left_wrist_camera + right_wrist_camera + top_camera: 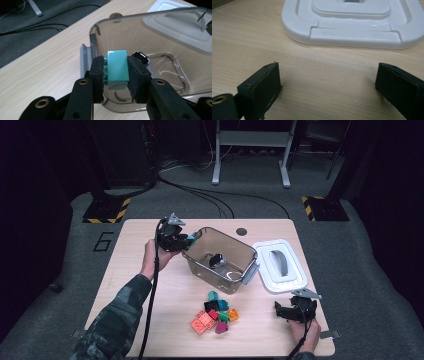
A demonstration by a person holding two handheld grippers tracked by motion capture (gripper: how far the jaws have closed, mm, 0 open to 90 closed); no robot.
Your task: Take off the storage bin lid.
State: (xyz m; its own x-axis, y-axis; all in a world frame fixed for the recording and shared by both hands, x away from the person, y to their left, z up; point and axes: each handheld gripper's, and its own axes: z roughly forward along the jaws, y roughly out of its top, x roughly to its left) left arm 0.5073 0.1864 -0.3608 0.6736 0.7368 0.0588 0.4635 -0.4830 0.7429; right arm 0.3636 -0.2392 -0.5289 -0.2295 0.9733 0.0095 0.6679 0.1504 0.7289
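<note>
A teal brick (pixel 116 68) is clamped between the jaws of the left gripper (pixel 173 239) at the nine o'clock rim of the clear bin (pixel 235 251). A dark piece (pixel 215 260) inside is hard to identify. The right gripper (pixel 328 86) is held wide apart, empty, below the white lid (pixel 352 23), whose far edge is cut off.

Teal brick (pixel 116 67), white lid (pixel 352 22), camouflage sleeve (pixel 112 320).

table (pixel 317 72): pale wood grain, matt | bin (pixel 160 37): clear smoky plastic, glossy | lid (pixel 352 30): white plastic, glossy, smooth | brick (pixel 117 68): teal plastic, shiny | pads (pixel 263 85): black, matt | sleeve (pixel 117 312): camouflage cloth
</note>
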